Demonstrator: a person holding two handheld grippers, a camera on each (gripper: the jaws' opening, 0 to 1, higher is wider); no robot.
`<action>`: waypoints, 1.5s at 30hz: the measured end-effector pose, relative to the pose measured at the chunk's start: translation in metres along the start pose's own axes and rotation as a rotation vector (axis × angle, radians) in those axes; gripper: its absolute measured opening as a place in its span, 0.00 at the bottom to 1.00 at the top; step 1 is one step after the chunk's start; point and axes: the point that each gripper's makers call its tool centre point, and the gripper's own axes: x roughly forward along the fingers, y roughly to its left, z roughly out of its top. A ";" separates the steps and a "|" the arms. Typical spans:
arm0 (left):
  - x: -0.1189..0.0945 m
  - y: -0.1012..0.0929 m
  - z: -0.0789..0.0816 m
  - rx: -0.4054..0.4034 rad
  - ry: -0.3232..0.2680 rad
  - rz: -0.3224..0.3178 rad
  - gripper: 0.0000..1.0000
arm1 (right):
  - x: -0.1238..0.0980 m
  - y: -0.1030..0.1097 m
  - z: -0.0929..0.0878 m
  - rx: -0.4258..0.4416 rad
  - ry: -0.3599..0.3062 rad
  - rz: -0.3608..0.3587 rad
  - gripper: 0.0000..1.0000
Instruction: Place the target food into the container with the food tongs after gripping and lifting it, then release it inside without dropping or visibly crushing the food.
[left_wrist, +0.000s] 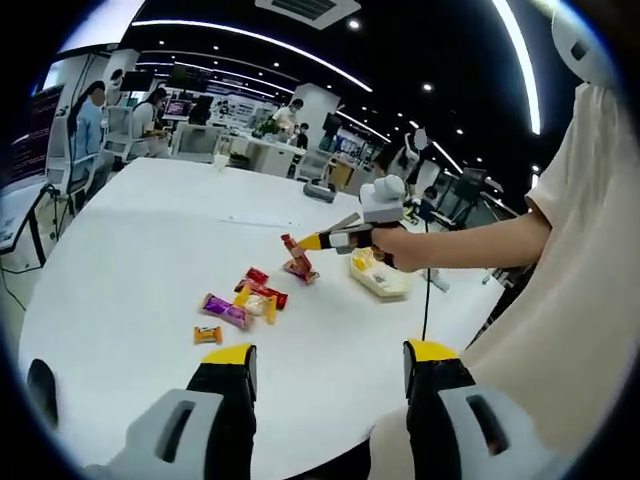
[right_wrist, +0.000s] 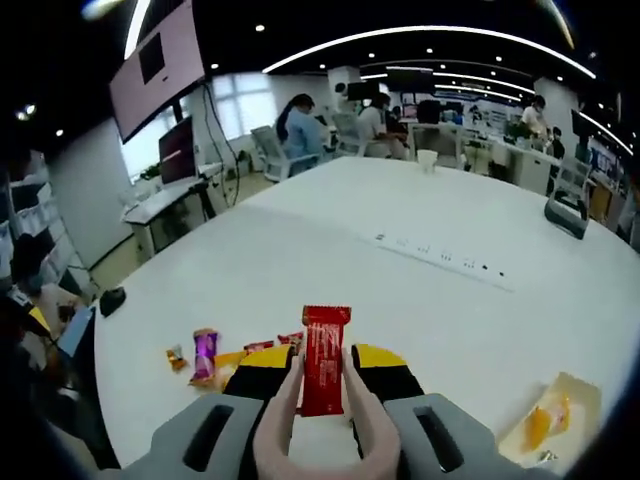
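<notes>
White table (left_wrist: 150, 260), left gripper view: left gripper (left_wrist: 330, 370) jaws spread, nothing between, low over near edge. Right gripper (left_wrist: 335, 238) enters from right, hand (left_wrist: 400, 245) on it, pink tongs (left_wrist: 345, 228) pinching red snack packet (left_wrist: 296, 252), lifted above table. Loose candy pile (left_wrist: 250, 295) mid-table. Pale container (left_wrist: 380, 275) just beside right gripper, toward right edge.

Right gripper view: right gripper (right_wrist: 322, 375) jaws pressed onto tongs (right_wrist: 320, 425); tong tips clamp red packet (right_wrist: 325, 358) upright, not crushed. Candies (right_wrist: 215, 355) left of packet on table (right_wrist: 350, 270). Container (right_wrist: 555, 415) at lower right, orange food inside.

No legible text — wrappers too blurred.
</notes>
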 end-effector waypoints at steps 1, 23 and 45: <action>0.000 -0.001 0.000 0.001 -0.001 -0.001 0.59 | -0.003 -0.001 0.000 0.001 -0.004 -0.001 0.21; 0.014 -0.036 0.008 0.072 -0.008 -0.065 0.59 | -0.066 -0.029 0.034 0.004 -0.131 -0.055 0.22; 0.033 -0.072 0.010 0.123 -0.005 -0.128 0.59 | -0.146 -0.105 0.036 0.050 -0.213 -0.213 0.22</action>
